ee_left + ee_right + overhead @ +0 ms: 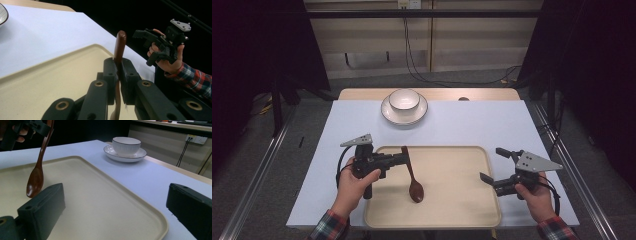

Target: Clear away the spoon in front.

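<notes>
Left gripper (404,159) pinches my spoon (412,176) handle; bowl hangs toward me, seemingly above the tray (462,200); right gripper (494,167) gapes.

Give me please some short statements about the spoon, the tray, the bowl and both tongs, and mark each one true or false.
1. The left tongs are shut on the handle of the wooden spoon. True.
2. The right tongs hold the bowl. False: they are open and hold nothing, at the right edge of the tray.
3. The bowl stands on a plate beyond the tray. True.
4. The spoon lies flat on the tray. False: in the right gripper view it hangs from the left tongs, its scoop end lowest, above the tray.
5. The tray is dark blue. False: it is pale cream, on a light blue table cover.
</notes>
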Action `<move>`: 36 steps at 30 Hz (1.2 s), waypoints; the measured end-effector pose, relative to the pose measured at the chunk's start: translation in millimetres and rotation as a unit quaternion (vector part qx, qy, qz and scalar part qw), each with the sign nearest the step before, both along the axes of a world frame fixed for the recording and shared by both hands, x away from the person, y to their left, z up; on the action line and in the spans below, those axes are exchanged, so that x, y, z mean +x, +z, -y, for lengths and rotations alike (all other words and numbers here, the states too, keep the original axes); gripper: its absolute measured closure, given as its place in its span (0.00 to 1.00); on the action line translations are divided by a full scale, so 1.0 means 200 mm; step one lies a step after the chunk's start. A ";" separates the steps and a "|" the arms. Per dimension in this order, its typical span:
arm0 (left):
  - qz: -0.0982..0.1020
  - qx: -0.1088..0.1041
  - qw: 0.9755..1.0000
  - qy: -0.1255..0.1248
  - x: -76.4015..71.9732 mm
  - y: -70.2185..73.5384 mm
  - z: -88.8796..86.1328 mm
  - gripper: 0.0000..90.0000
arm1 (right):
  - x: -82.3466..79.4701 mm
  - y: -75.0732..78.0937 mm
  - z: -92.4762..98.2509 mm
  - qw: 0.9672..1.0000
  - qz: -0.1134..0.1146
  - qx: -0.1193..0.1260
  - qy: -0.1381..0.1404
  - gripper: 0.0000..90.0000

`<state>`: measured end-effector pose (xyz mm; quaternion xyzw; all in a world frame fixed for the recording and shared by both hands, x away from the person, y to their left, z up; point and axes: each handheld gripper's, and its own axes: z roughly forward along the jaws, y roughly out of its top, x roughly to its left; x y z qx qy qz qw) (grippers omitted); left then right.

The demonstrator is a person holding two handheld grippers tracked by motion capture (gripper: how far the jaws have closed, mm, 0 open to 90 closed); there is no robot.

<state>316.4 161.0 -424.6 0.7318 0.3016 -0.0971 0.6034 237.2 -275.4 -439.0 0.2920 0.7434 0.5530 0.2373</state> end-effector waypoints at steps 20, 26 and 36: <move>-0.006 0.028 0.999 0.015 0.05 -0.07 0.01 0.87 | 0.02 -0.01 0.00 1.000 -0.001 0.000 0.003 0.02; -0.004 0.038 0.999 0.021 0.05 -0.09 0.01 0.85 | 0.03 0.00 0.01 1.000 -0.001 0.012 0.002 0.02; 0.000 0.053 0.998 0.023 0.06 -0.11 0.01 0.82 | 0.04 0.00 0.00 1.000 -0.003 0.017 0.006 0.02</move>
